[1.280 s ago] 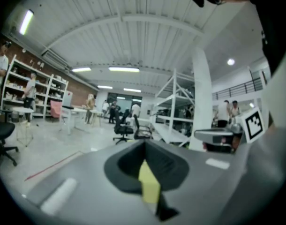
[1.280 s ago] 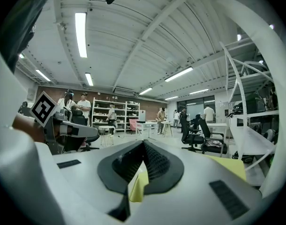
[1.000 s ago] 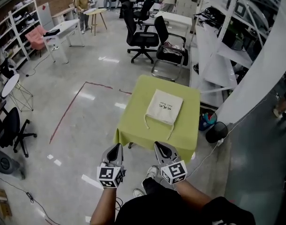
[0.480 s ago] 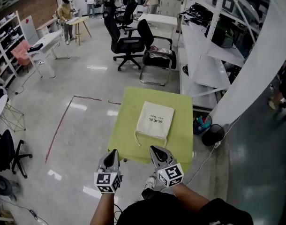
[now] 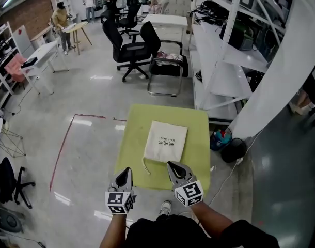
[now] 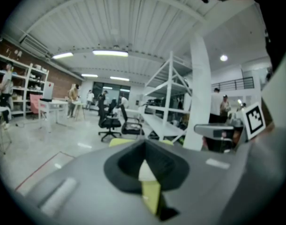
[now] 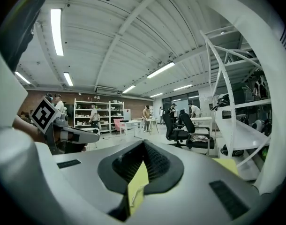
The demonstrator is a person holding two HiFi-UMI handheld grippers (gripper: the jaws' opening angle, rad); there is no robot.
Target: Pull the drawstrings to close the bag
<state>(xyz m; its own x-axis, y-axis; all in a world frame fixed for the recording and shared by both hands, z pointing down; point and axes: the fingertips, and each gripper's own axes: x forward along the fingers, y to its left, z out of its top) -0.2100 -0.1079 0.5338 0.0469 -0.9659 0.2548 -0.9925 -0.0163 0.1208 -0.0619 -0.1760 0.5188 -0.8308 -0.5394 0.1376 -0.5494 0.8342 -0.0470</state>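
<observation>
Cloth bag (image 5: 167,142) looks soft and light; your closed, empty left gripper (image 5: 125,171) and right gripper (image 5: 172,165) must take its drawstrings (image 5: 144,165).

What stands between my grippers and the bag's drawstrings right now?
Nothing visible. The bag lies alone on the green table, a drawstring trailing toward the near edge. The left gripper and right gripper, both shut and empty, hover just short of it.

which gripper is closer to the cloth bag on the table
Right. The right gripper points at the near edge of the bag, just short of it; the left gripper sits off its near-left corner, farther away.
</observation>
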